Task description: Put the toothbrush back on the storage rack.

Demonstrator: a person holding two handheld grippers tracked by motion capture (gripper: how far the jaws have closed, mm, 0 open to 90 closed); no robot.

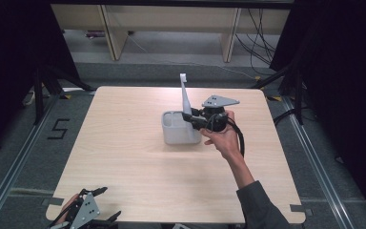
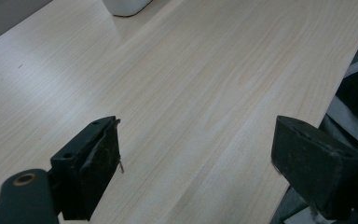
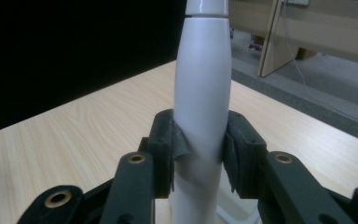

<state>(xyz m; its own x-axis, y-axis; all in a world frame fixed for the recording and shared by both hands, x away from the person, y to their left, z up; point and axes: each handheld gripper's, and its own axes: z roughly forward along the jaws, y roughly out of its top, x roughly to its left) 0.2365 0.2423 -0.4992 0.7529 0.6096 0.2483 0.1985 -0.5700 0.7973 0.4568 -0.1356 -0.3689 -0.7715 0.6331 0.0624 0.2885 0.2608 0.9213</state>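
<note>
Right gripper (image 3: 199, 149) is clamped on a white handled tool (image 3: 201, 98), pads pressing both sides of the handle at approx. its widest part; jaws partly closed to the handle's width. High view: right gripper (image 1: 194, 119) sits just beside the right rim of a pale grey container (image 1: 178, 131) near table centre, w/ the tool (image 1: 186, 95) rising upright above the container, slightly tilted, a small hooked head at top. Tool's lower end: can't tell if it is inside the container or clear of it. Person's right hand (image 1: 224, 138) grips the body from the right. Left gripper (image 2: 196, 163): jaws wide apart, nothing between, low over the wooden table (image 2: 191, 84) at the near-left corner, well apart from the container.
</note>
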